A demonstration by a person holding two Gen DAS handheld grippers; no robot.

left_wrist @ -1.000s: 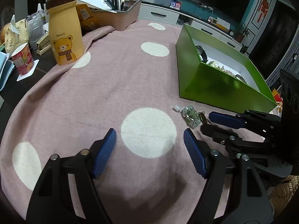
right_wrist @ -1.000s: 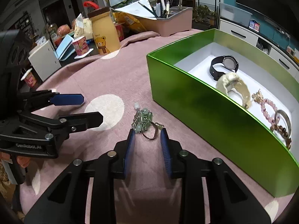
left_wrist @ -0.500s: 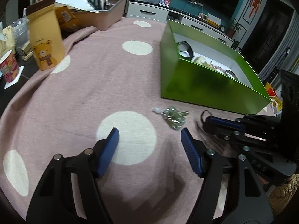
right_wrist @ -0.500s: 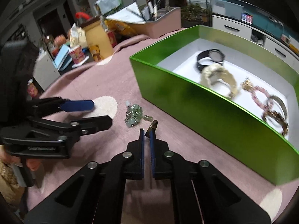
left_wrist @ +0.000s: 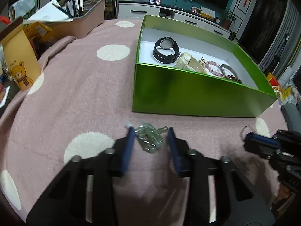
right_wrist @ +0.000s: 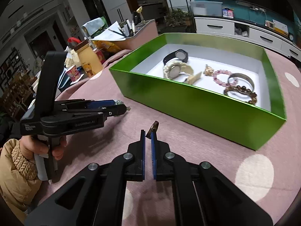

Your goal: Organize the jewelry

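Left gripper (left_wrist: 151, 132) has closed in around the green bracelet (left_wrist: 149, 138), lying crosswise.

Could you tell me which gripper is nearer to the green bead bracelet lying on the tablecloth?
Left. The left gripper has its open fingers on either side of the green bead bracelet. The right gripper is off to the side, shut on a ring.

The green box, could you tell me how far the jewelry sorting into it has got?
Done: two watches and several bracelets lie in the box. In hand: the right hand-held gripper pinches a ring; the left hand-held gripper straddles the green bead piece on the cloth, not yet shut. Both remain to be boxed.
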